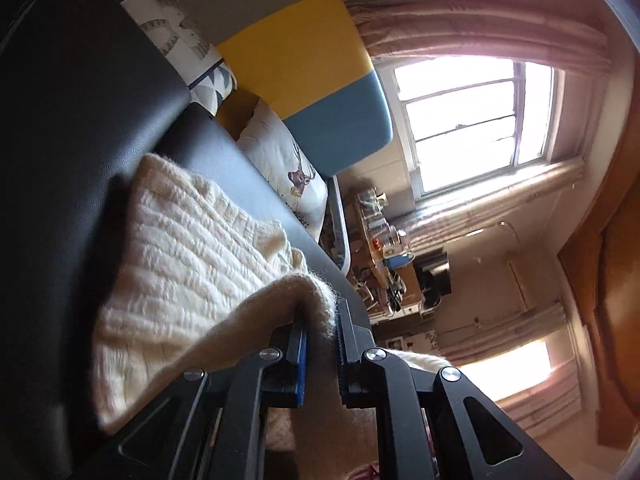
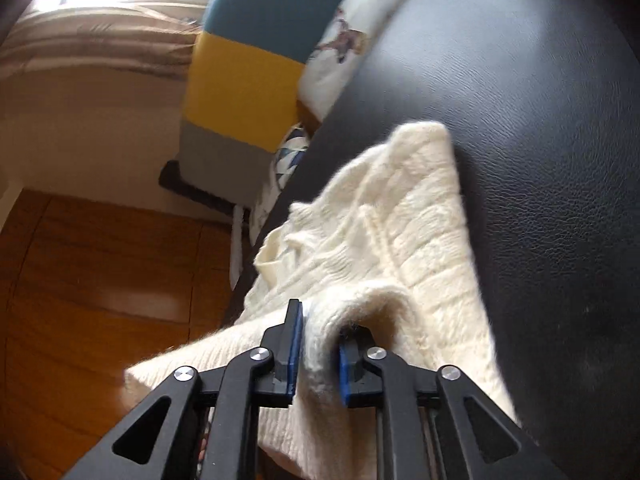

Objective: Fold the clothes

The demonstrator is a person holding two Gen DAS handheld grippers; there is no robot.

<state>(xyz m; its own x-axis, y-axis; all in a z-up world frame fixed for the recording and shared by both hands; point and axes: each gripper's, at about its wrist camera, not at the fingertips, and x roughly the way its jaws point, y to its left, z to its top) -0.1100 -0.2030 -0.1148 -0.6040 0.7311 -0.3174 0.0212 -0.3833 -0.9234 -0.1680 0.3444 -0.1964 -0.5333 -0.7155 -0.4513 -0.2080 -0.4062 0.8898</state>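
Your left gripper was clamped on a bunched fold of the cream knit sweater, blue pads narrow with wool pinched between them, the edge lifted off the black leather surface while the rest of the garment lay spread on it. Likely you held it so to carry that edge over the body for a fold, though which fold is not settled here. Your right gripper did the same: jaws close together on a thick roll of the sweater, raised above the flat part. Two matching grips suggest you wanted the edge kept level. Left view alone showed the window, cluttered desk and deer-print pillow; right view alone showed the wood floor and part of the sweater hanging over the surface's edge.
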